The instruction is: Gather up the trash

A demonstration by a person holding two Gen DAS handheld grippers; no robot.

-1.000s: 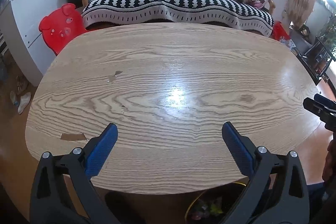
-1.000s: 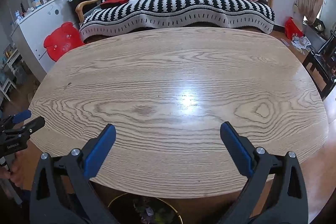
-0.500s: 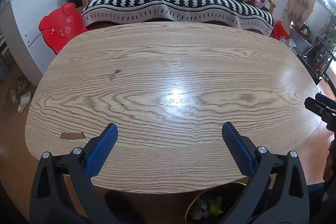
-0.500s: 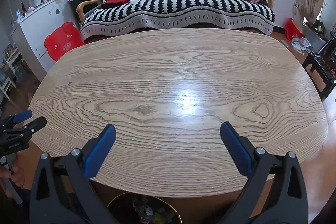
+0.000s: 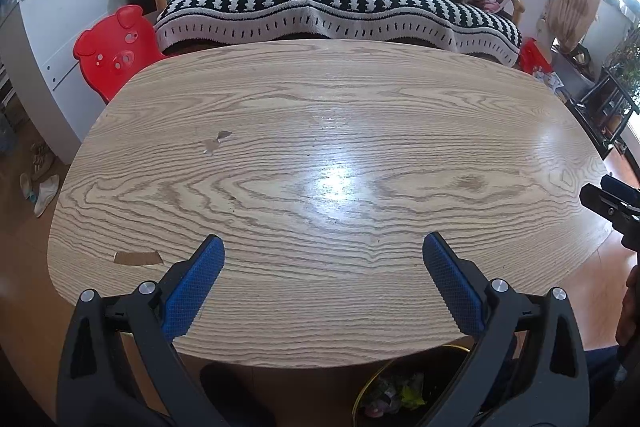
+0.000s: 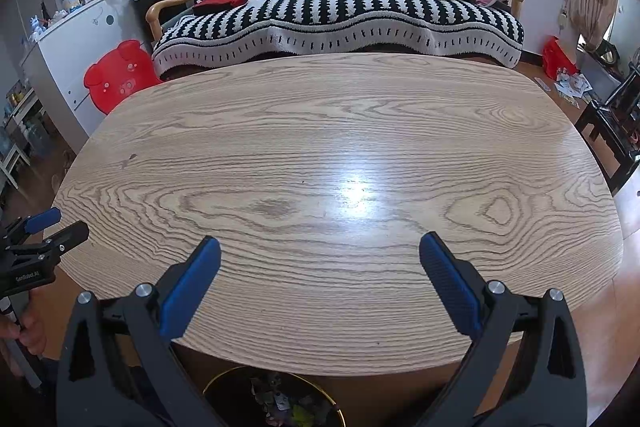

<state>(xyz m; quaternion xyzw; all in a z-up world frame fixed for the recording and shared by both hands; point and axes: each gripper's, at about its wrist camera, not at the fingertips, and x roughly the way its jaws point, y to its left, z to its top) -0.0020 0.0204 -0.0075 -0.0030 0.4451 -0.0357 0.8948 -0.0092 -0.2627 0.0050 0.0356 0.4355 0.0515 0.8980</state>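
My left gripper [image 5: 323,247] and right gripper [image 6: 320,247] both gape wide, holding nothing, above the near table [image 5: 320,131] edge. A brown scrap [image 5: 138,257] lies near-left, long axis left-right; trash bin [image 6: 276,401] below.

Both grippers look like the same build. The left gripper [image 5: 323,251] has two chunky black plastic arms, each with a triangular cutout near the base and a pair of round silver screw heads up top. The fingers [image 5: 195,283] wear bright blue pads with a fine knurled, grippy texture on the inner faces. The right gripper [image 6: 320,251] is a twin: black frame, same silver screws, same blue textured fingers [image 6: 450,283]. From the side, the left one's black body carries small white lettering, too tiny to read properly, plus a little silver screw. A bit of bare skin shows on the left hand [image 6: 24,337] wrapped round its handle.
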